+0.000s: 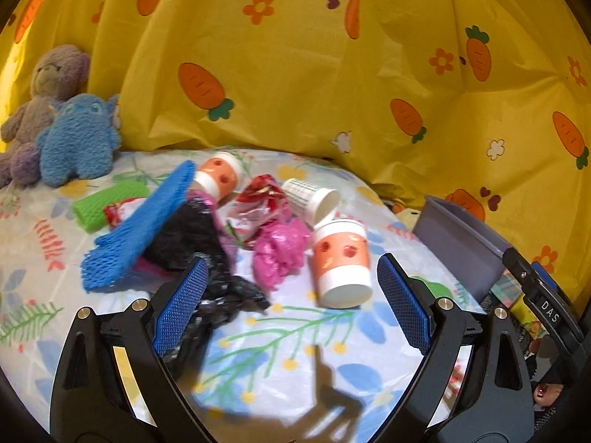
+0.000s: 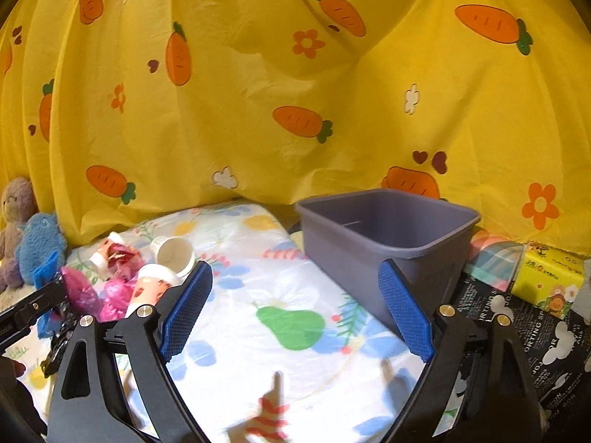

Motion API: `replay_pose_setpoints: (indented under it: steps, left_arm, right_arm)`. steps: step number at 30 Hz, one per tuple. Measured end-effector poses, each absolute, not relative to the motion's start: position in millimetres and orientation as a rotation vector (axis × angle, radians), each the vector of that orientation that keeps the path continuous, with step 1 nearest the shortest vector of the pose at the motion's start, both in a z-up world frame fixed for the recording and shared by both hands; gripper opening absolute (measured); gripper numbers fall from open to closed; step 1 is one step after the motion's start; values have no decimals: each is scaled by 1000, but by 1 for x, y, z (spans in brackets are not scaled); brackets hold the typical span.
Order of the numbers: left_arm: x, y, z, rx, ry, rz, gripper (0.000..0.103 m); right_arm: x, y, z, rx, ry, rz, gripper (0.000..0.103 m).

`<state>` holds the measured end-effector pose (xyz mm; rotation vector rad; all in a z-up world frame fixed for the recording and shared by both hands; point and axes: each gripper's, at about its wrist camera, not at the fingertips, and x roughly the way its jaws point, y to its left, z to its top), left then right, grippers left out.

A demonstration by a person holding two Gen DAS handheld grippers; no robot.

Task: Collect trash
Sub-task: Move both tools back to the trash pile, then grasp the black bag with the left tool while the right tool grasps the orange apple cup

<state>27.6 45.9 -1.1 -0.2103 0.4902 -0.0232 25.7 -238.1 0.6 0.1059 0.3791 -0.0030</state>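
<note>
My left fingers (image 1: pixel 291 295) stood wide apart and held nothing, pointed down over the trash pile (image 1: pixel 221 221) on the flowered surface (image 1: pixel 280 336). A black bag (image 1: pixel 207 258) lay against the inner face of my left-hand pad, touching it or just beside it, I could not tell which, but not pinched. The near cup (image 1: pixel 341 262), orange-banded, lay at one o'clock from my fingertips; the white cup (image 1: pixel 314 195) lay tipped beyond it at twelve, a third cup (image 1: pixel 221 173) at eleven, with the blue net (image 1: pixel 147 225) and green net (image 1: pixel 107 206) out toward ten. A pink bag (image 1: pixel 282 251) sat between the black bag and the near cup. My right fingers (image 2: pixel 295 310) were also spread wide and empty, and the bin (image 2: pixel 388 236) stood at one o'clock from them, its near wall just beside my right-hand pad. I judged the risks plain: closing on the slack black bag could drag the net and wrappers along, spilling them short of the bin; a careless reach could knock the near cup rolling; and my right fingers might shove the bin's wall and slide it off.
</note>
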Motion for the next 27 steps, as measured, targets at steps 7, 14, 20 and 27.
replay_pose_setpoints:
  steps: [7, 14, 20, 27]
  left_arm:
    - [4, 98, -9, -223, 476, 107, 91]
    - [5, 114, -13, -248, 478, 126, 91]
    - [9, 112, -22, -233, 507, 103, 91]
    - [16, 111, -30, -234, 538, 77, 91]
  right_arm:
    - [44, -170, -20, 45, 465, 116, 88]
    - [71, -136, -30, 25, 535, 165, 88]
    - [102, -117, -40, 15, 633, 191, 88]
    - [125, -110, -52, 22, 738, 222, 76]
